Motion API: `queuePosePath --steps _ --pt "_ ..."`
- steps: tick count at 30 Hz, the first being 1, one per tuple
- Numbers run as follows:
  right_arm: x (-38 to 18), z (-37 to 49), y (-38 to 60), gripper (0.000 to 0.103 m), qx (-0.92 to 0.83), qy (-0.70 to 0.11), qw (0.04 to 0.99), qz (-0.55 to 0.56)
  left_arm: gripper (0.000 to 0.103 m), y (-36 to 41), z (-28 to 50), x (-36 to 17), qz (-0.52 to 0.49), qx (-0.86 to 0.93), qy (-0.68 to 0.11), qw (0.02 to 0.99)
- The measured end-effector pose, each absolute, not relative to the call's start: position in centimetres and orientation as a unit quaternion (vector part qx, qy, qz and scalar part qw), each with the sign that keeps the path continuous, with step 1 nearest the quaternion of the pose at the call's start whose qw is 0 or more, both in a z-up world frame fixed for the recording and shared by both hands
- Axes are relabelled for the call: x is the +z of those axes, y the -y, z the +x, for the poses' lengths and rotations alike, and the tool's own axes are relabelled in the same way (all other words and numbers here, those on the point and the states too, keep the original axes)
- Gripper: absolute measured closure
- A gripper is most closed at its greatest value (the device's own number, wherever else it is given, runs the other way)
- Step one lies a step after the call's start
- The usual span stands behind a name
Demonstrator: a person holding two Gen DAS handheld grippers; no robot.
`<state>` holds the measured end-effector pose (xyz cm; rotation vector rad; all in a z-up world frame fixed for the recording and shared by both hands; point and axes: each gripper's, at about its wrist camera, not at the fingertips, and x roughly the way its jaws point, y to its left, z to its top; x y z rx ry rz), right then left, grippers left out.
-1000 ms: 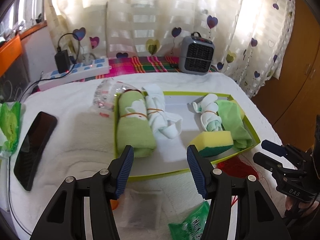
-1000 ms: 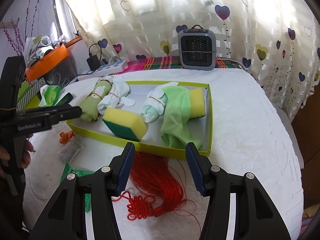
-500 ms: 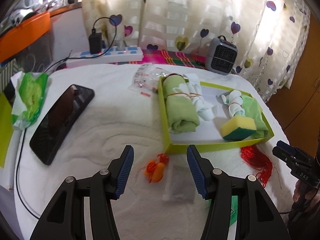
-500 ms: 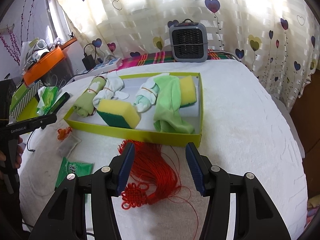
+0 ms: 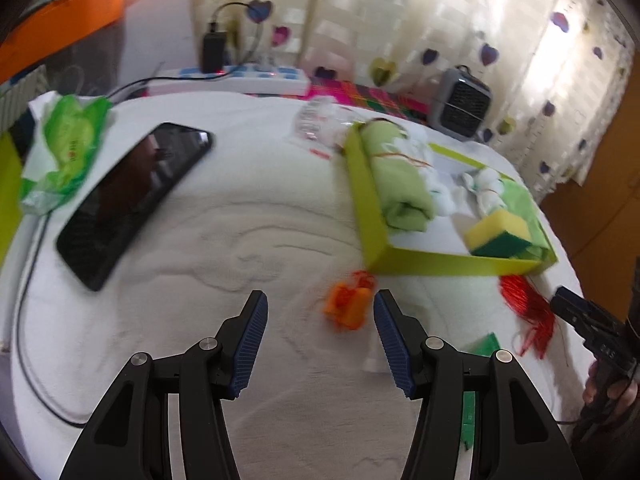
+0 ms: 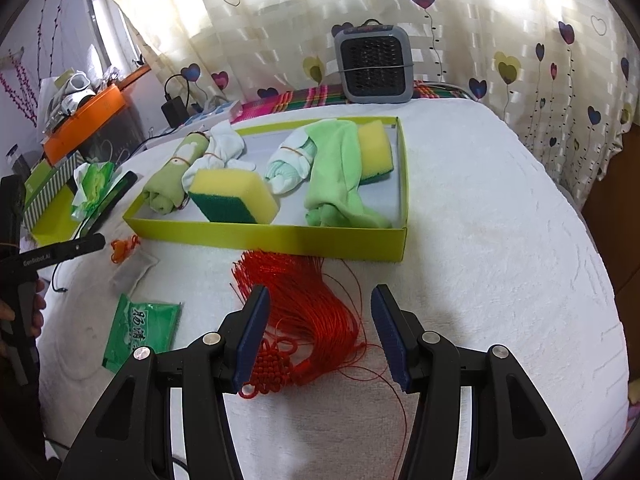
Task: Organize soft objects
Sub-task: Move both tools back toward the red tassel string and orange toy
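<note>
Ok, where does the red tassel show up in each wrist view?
Left wrist: the red tassel lies far right, just below the green box's near corner.
Right wrist: it lies low in the middle, between the right gripper's open fingers.
Shared landmark: the green box, with the tassel against its front wall.

I see a lime-green box (image 6: 276, 236), yellow-and-dark-green sponge (image 6: 234, 196), red tassel (image 6: 308, 308), orange charm (image 5: 348, 306), heart-patterned cream curtain (image 6: 500, 40).

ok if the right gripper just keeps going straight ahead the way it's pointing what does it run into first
Most likely the red tassel: it lies on the white cover between the open fingers of the right gripper. Past it stands the near wall of the green box. Height above the tassel is hard to judge.
</note>
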<state>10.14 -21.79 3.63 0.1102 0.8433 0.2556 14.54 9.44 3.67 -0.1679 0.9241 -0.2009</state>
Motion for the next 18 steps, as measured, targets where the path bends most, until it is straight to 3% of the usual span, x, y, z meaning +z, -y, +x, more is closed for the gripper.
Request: queuePosePath --steps 6,18 --pt "3.2 10.3 21.5 0.042 0.129 -0.413 0.900 0.056 0.048 -8.4 15.0 2.9 -0.059 -0.097 -0.453 0.884" --pt "2.2 10.7 20.7 0.041 0.135 -0.429 0.892 0.044 0.048 -8.1 16.0 2.1 -0.039 -0.084 -0.462 0.882"
